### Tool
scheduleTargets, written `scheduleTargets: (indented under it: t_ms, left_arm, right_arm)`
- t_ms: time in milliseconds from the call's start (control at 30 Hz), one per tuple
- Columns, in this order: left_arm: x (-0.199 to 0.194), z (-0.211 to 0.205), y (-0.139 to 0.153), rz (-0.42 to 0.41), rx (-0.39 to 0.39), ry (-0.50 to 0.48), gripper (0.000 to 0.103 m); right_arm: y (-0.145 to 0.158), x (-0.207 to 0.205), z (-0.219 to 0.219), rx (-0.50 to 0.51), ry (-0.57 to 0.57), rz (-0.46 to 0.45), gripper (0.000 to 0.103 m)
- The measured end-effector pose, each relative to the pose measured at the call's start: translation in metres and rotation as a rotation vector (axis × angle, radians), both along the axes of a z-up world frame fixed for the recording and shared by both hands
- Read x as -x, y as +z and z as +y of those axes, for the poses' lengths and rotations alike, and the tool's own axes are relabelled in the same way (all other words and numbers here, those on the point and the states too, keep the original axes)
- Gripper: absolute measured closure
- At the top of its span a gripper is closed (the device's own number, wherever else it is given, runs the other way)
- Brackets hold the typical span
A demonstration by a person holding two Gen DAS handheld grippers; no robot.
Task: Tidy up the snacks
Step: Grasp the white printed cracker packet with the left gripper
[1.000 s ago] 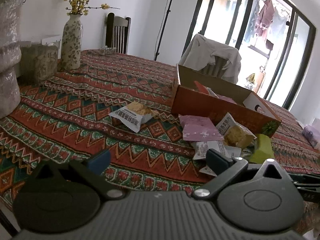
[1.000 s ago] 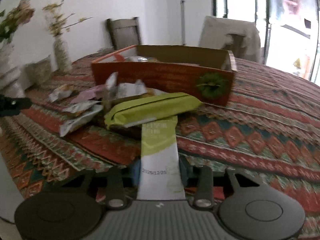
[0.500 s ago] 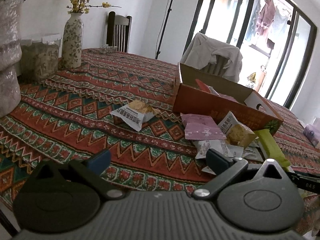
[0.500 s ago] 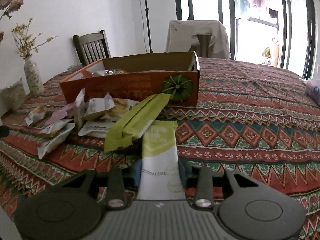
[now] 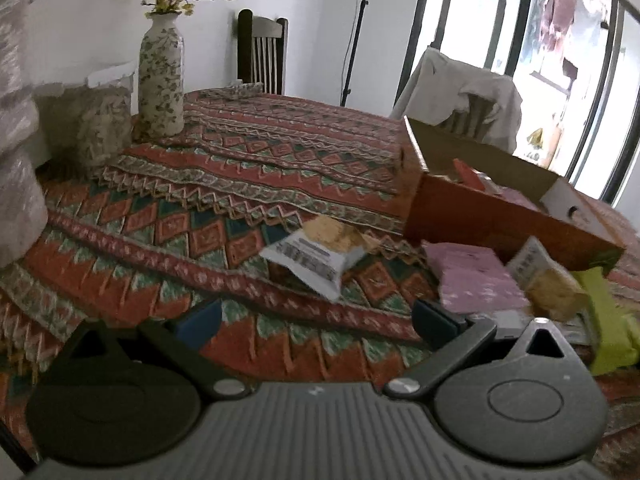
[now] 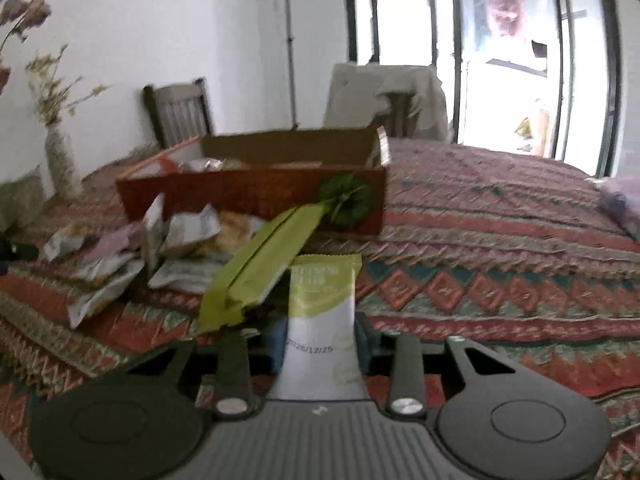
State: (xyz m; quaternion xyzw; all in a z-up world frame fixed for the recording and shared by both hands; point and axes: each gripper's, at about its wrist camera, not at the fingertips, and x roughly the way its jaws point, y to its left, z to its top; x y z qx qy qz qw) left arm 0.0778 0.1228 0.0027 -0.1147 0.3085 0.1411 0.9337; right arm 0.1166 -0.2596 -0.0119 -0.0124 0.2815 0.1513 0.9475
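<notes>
Jaws of the right gripper (image 6: 320,344) pinch the green-and-white snack packet (image 6: 322,320); carry it level over the box (image 6: 256,196) wall.

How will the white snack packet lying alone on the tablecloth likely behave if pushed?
The white snack packet looks light and crinkly, so it would probably slide or bunch rather than roll. Its raised, pointed corners suggest thin floppy film. The biscuit showing inside seems breakable.

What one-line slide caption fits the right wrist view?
Right gripper shut on a green-and-white snack packet, facing the orange cardboard box and loose snacks on the patterned tablecloth.
</notes>
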Motion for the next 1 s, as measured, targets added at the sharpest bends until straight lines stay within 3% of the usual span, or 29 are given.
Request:
scheduleTargets:
  t_ms: [333,500,733,800,933,1000]
  left_arm:
    - [-0.047,0.011,-0.005,0.046,-0.035,-0.039,0.0]
    - [-0.067,0.011,-0.015,0.103,-0.06,-0.063,0.0]
    - [-0.079,0.01,-0.021,0.108,-0.07,-0.067,0.001]
    - [-0.08,0.008,-0.022,0.102,-0.08,-0.063,0.011]
    - [-0.078,0.013,-0.019,0.073,-0.063,-0.065,0.043]
    - [-0.076,0.016,-0.018,0.059,-0.043,-0.062,0.045]
  right_arm:
    - [0.009,-0.015,-0.006,-0.015,-0.054,-0.051,0.069]
    - [0.012,-0.023,-0.002,-0.02,-0.046,-0.061,0.069]
    - [0.013,-0.027,0.006,-0.022,-0.025,-0.071,0.069]
    - [0.013,-0.028,0.007,-0.028,-0.022,-0.076,0.069]
    - [0.014,-0.03,0.008,-0.032,-0.024,-0.08,0.069]
    - [0.016,-0.03,0.009,-0.033,-0.021,-0.085,0.069]
